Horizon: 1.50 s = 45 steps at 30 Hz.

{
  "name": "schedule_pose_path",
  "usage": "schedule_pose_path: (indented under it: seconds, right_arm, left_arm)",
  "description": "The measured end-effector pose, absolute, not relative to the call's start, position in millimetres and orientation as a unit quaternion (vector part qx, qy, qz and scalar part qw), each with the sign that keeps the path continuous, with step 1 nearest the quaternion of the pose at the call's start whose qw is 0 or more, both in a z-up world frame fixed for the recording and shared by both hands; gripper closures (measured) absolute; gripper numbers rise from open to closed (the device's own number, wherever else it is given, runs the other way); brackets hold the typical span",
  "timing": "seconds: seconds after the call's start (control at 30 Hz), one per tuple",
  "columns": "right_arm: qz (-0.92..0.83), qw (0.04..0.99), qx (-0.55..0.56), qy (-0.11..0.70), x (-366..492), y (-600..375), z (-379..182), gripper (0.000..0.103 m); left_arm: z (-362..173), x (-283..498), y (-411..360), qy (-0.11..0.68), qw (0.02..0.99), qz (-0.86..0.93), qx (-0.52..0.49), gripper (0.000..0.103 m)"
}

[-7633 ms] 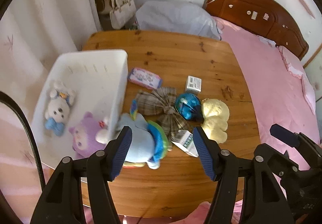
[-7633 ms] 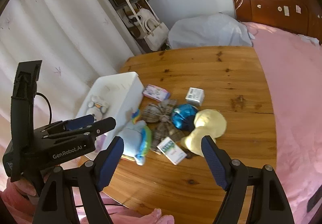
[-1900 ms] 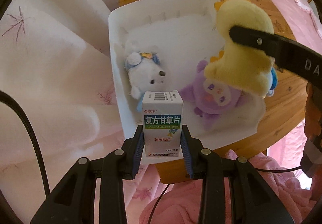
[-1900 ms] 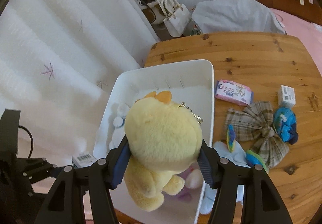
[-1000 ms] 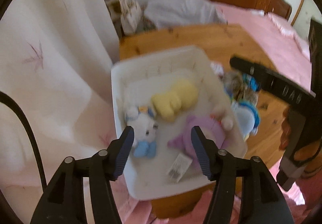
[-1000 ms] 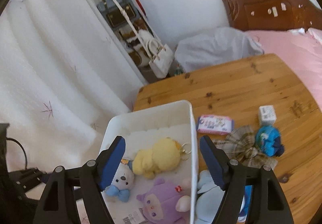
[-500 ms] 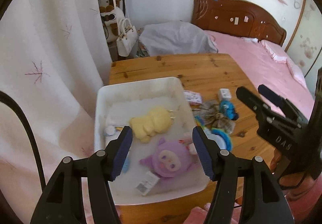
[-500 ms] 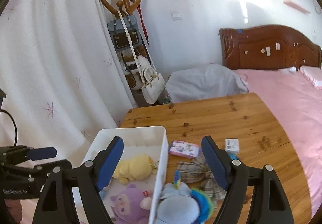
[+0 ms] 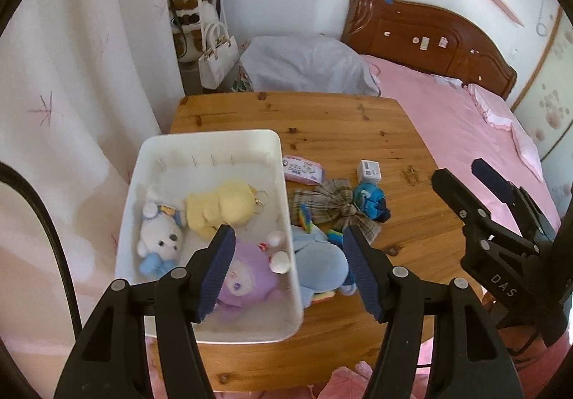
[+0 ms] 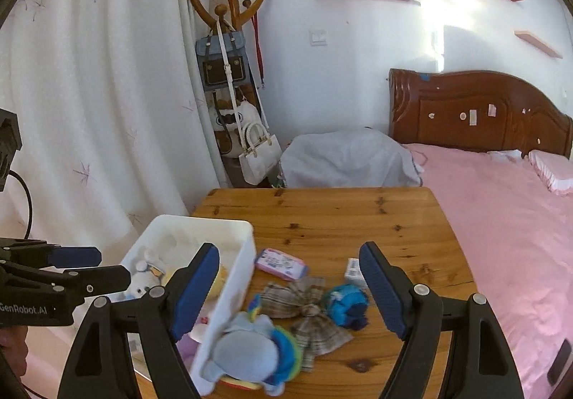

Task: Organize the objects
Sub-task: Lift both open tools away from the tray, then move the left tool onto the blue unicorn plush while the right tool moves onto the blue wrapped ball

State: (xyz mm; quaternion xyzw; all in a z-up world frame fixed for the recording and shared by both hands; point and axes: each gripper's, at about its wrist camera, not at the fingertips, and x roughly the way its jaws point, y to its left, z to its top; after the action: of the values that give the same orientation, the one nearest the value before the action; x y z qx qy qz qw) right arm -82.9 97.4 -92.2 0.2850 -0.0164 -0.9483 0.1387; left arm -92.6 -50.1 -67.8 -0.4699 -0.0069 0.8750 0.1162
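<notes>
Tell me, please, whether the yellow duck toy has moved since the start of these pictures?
Yes. The yellow duck toy lay on the table right of the plaid bow; now it lies inside the white bin, left of the bow.

Daylit room, bright overall. Strong sun patch glared on the white plastered wall (image 10: 451,23) at upper right, washing out detail there. Sheer white curtain (image 10: 89,94) glowed softly. Fisheye bending was heavy at the rims, with black vignette corners. Blue plush toy (image 10: 250,356) near the lens was blurred; the varnished wooden table (image 9: 340,119) stayed sharp, faintly glossy.
</notes>
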Motion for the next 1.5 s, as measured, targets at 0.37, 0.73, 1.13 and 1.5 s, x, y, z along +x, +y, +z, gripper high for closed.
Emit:
schedule_pose_path:
  seconds: [0.37,0.73,1.13,1.5]
  right_arm:
    - [-0.941,0.166,0.296,-0.002,-107,145,-105,0.022]
    - [-0.915,0.213,0.341,0.032,-136,168,-142,0.022]
    - [-0.882,0.241,0.402,0.051,-179,167,-190,0.022]
    - [-0.849,0.251,0.46,0.069,-214,149,-243,0.022]
  left_arm:
    - [-90,-93,-8,-0.012,0.064,0.861,-0.504,0.036]
    - [-126,-114,29,-0.013,0.02,0.83,-0.557,0.028]
    - [-181,-145,44,0.016,-0.045,0.767,-0.639,0.027]
    - [-209,-160,47,0.011,-0.055,0.726,-0.685,0.027]
